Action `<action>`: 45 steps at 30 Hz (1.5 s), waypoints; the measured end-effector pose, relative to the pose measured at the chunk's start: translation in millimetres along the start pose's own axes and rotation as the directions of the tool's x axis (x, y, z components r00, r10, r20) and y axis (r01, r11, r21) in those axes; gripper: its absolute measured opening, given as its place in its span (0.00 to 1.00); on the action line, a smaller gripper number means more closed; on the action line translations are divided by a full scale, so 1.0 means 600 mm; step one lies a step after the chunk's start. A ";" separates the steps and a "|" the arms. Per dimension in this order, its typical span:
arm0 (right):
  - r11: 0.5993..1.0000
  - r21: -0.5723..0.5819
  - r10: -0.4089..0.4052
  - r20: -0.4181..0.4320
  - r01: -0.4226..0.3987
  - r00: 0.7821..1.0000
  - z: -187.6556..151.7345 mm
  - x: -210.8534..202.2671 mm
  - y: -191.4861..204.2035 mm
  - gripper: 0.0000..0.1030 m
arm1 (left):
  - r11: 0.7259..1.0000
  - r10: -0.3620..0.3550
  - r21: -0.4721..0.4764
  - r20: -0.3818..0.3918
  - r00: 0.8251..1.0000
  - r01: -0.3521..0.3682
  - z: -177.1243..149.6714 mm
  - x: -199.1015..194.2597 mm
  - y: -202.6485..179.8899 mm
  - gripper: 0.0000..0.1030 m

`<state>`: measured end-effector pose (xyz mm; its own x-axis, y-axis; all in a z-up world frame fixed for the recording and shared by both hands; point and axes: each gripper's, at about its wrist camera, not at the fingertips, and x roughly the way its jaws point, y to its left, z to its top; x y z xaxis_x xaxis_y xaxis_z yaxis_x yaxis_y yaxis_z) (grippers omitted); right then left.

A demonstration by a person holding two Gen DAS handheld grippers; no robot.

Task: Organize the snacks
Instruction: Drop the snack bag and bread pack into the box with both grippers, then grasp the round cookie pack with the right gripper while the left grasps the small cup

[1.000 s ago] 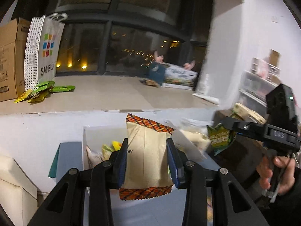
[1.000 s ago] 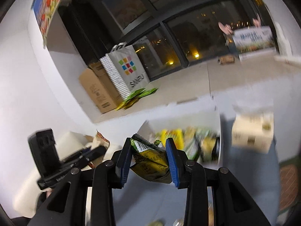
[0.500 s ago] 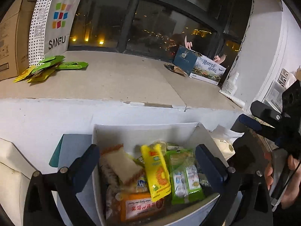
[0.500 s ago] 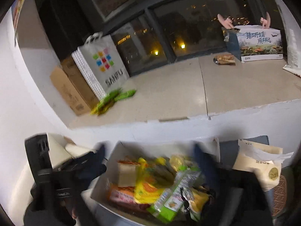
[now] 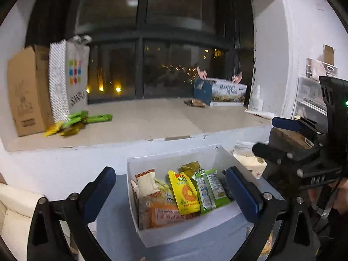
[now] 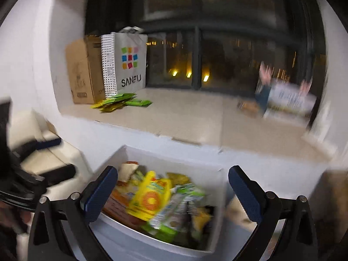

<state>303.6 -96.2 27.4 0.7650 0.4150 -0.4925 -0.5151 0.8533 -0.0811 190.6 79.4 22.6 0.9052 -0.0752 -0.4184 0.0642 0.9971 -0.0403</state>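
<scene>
My left hand-held gripper (image 5: pixel 168 192) and right hand-held gripper (image 6: pixel 173 192) have both just opened fully; nothing is between the jaws. The white box (image 5: pixel 174 161) of snack packets (image 5: pixel 184 192) sits directly below-ahead, apparently against the window ledge (image 5: pixel 141 128).

Box (image 5: pixel 174 237): below the ledge (image 5: pixel 152 121), snacks (image 5: pixel 184 193) inside.
Bag (image 5: pixel 75 76): on the ledge's left, carton (image 5: pixel 26 89) beside it.
</scene>
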 end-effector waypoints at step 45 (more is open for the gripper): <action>0.985 0.158 0.102 -0.238 -0.065 0.966 -0.342 -0.173 0.019 1.00 | 0.983 -0.128 -0.152 -0.147 0.981 0.106 -0.237 -0.211 -0.108 1.00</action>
<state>139.1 -194.3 -100.1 0.5946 0.4126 -0.6901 -0.4961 0.8637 0.0889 12.1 23.0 -50.9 0.8178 -0.2032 -0.5384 0.0951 0.9704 -0.2218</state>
